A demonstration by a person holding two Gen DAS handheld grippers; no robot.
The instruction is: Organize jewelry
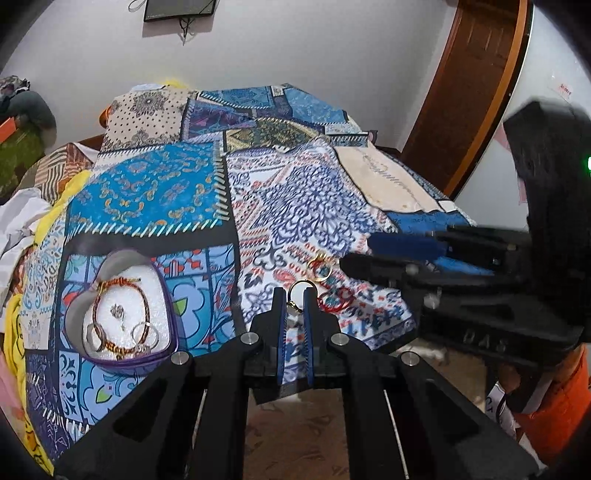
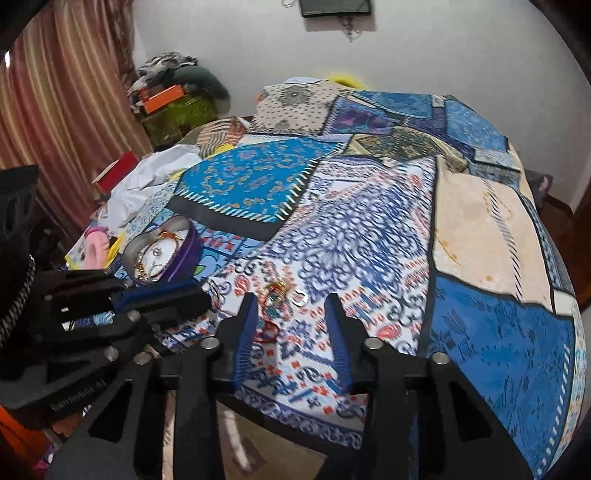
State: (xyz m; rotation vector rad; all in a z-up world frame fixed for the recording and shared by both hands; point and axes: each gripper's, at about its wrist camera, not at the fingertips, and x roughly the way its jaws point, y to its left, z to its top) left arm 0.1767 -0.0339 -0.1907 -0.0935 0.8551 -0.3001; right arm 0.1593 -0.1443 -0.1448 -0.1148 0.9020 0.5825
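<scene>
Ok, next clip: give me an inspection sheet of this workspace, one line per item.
Surface: patchwork bedspread covering the bed.
Job's things: heart-shaped purple box, open, holding bracelets and rings; gold ring pinched by the left hand-held gripper; more rings and a red piece of jewelry loose on the spread.
Clutter: white crumpled cloth and red box at the far side.
Grippers: left hand-held gripper shut on the gold ring; right hand-held gripper open above the loose jewelry, nothing pressed.
Cables: short wire under the wall-mounted frame.
Surroundings: striped curtain, wooden door frame, white wall.
</scene>
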